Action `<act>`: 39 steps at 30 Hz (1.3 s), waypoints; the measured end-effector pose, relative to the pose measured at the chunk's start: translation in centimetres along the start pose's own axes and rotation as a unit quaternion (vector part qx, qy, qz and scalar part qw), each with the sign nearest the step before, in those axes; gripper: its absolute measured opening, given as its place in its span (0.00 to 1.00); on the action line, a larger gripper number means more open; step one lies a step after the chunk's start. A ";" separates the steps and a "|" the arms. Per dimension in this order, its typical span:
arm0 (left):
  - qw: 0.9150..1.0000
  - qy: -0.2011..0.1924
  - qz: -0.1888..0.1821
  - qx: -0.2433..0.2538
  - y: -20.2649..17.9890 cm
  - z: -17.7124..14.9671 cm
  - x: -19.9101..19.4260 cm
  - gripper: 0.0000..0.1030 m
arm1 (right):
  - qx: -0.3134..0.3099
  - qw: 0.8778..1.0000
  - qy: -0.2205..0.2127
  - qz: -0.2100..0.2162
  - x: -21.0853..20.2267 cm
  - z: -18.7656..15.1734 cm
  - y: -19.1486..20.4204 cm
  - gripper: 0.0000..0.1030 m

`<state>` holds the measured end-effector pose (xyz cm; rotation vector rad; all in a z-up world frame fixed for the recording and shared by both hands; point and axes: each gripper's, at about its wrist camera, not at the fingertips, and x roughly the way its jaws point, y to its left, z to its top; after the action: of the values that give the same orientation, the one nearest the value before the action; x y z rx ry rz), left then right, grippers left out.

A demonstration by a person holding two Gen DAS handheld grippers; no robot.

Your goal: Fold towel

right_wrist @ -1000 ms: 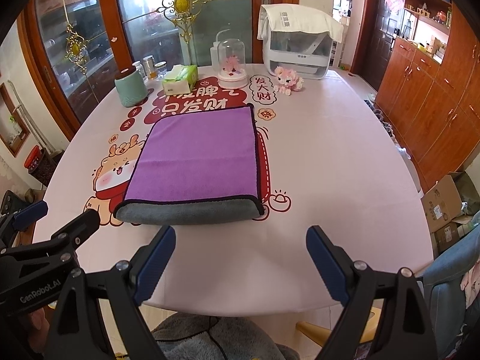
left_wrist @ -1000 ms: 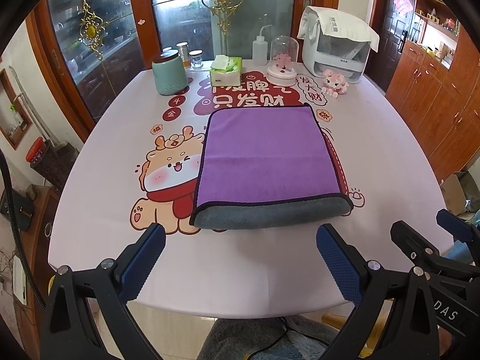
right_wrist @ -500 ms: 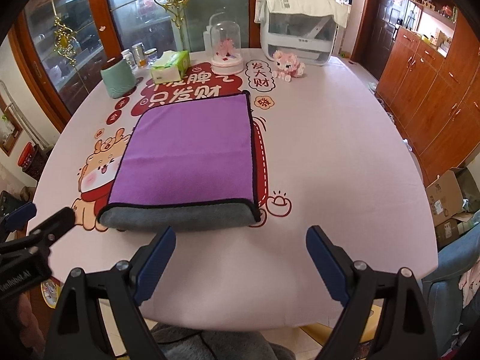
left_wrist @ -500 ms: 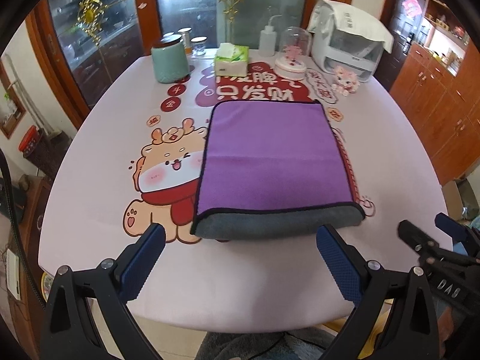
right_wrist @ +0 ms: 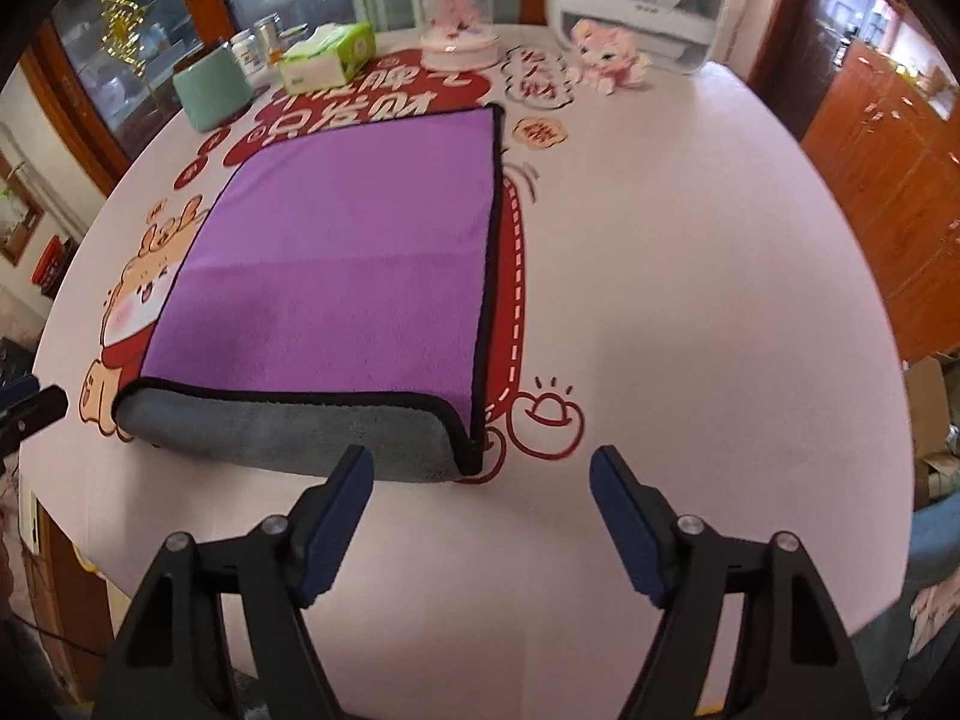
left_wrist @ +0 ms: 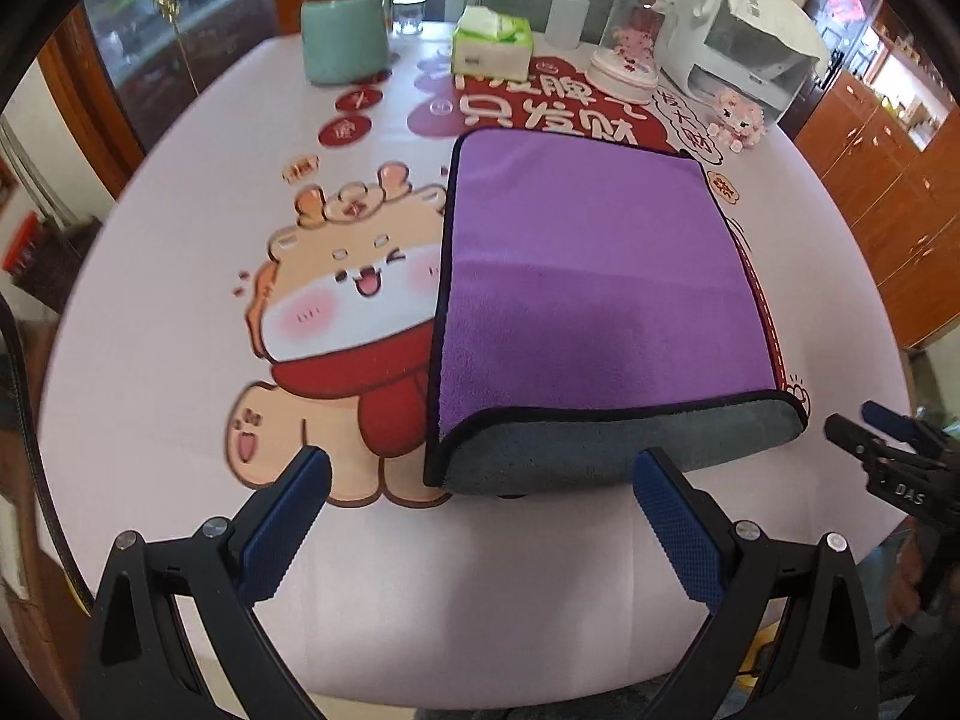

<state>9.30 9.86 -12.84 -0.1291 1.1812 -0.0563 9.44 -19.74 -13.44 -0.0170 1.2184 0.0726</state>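
Hovering both tongs, left (left_wrist: 477,489) and right (right_wrist: 480,489), spread wide and empty before the towel (left_wrist: 594,294) lying folded on the worktop (right_wrist: 690,276), I feared pinching only one layer.

bare table (right_wrist: 690,312) right of towel (right_wrist: 336,264) (clutter beyond)

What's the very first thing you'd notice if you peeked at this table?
The big purple towel lying flat in the middle of the table, its near edge showing the grey underside. Beside it, on the tablecloth, a smiling cartoon animal in a red scarf peeks out. Both the left gripper and right gripper hang open just short of the towel's near edge.
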 end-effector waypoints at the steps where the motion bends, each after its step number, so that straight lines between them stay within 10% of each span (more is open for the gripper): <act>1: 1.000 0.005 -0.009 -0.005 0.5 0.0 0.6 0.97 | -0.005 1.000 0.003 0.002 0.4 0.0 -0.1 0.70; 17: 0.993 0.046 -0.086 0.073 1.5 1.0 6.2 0.53 | -0.068 0.992 0.033 0.103 4.3 1.3 0.0 0.41; 39: 0.984 0.070 -0.123 0.112 1.6 2.1 7.7 0.29 | -0.085 0.987 0.051 0.123 5.3 1.6 0.2 0.10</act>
<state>14.10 10.77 -19.39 -0.0735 1.2849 -0.4205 12.72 -19.24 -17.83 -0.0193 1.3082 0.3964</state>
